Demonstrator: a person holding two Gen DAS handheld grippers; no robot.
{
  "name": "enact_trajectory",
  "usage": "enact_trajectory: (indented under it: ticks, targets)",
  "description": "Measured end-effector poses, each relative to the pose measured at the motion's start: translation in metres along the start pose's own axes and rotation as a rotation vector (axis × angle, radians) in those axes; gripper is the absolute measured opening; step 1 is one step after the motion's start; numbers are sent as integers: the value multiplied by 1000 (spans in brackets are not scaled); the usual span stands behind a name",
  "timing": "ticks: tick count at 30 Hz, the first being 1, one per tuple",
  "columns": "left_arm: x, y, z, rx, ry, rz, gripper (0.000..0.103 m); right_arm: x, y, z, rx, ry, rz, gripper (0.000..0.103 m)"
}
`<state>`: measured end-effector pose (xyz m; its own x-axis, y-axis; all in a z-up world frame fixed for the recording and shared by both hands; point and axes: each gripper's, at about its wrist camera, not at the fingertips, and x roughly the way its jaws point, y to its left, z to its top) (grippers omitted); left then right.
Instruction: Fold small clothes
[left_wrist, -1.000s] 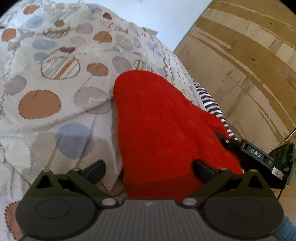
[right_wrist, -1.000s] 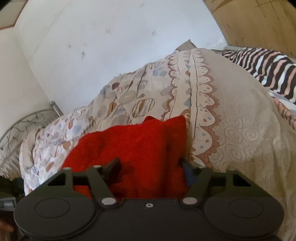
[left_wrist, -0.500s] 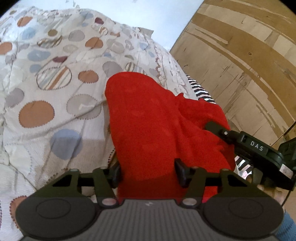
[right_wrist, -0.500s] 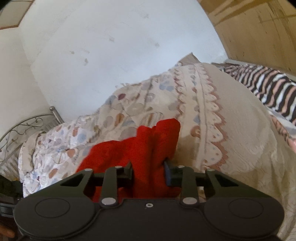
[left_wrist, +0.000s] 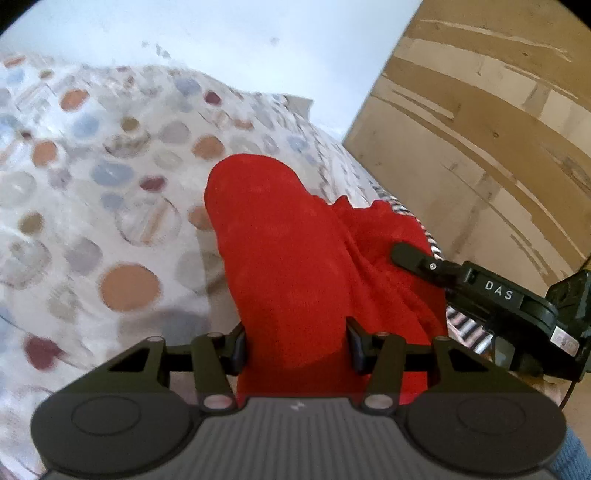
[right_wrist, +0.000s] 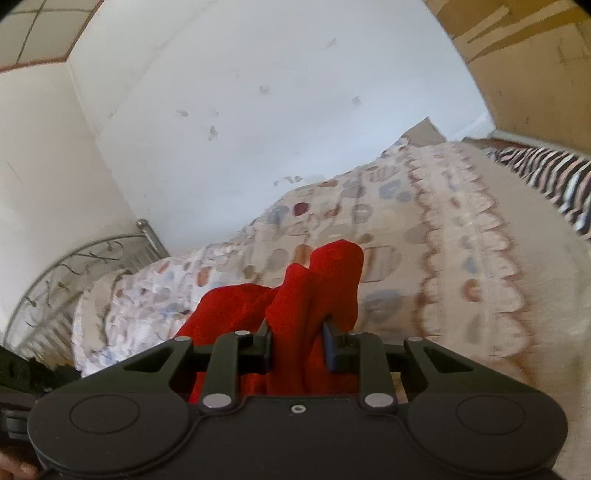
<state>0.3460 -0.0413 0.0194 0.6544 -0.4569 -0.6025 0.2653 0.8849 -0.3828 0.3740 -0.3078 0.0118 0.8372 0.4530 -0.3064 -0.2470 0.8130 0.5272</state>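
One red garment (left_wrist: 295, 266) and two grippers are in play. The garment is a thick, fuzzy knit with soft folds, and it lies on the bed over a quilted bedspread (left_wrist: 110, 206) printed with round dots in orange, blue, grey and maroon.

In the left wrist view the left gripper (left_wrist: 295, 349) sits at six o'clock, its jaws closing with the pads pressed on a broad flat band of the red cloth. The right gripper (left_wrist: 406, 254) reaches in from three o'clock, a black finger lying against the garment's bunched edge.

In the right wrist view the right gripper (right_wrist: 297, 349) also sits at six o'clock, its jaws closing on a narrow gathered ridge of the red fabric (right_wrist: 314, 291), which rises in two rounded peaks toward twelve o'clock.

One zebra-striped cloth (right_wrist: 546, 177) lies at two o'clock on the bed. One curved metal bed frame (right_wrist: 74, 273) with scrollwork stands at nine o'clock.
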Motion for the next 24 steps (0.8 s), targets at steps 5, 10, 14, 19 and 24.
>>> enact_trajectory:
  ticks: [5,10,14,19,24]
  targets:
    - [-18,25,19,13,-19,99,55,46,27,-1,23,17,58,27]
    - [-23,55,28,4,-25,179,55,95,47,-9,43,61,98,27]
    - [-12,87,21,-46,12,192,56,126,51,-23,18,113,73,27]
    - [0,117,-2,-70,17,196,63,139,37,-35,-5,125,0,29]
    - [-2,123,-7,-86,-2,194,74,143,23,-40,-25,144,-59,37]
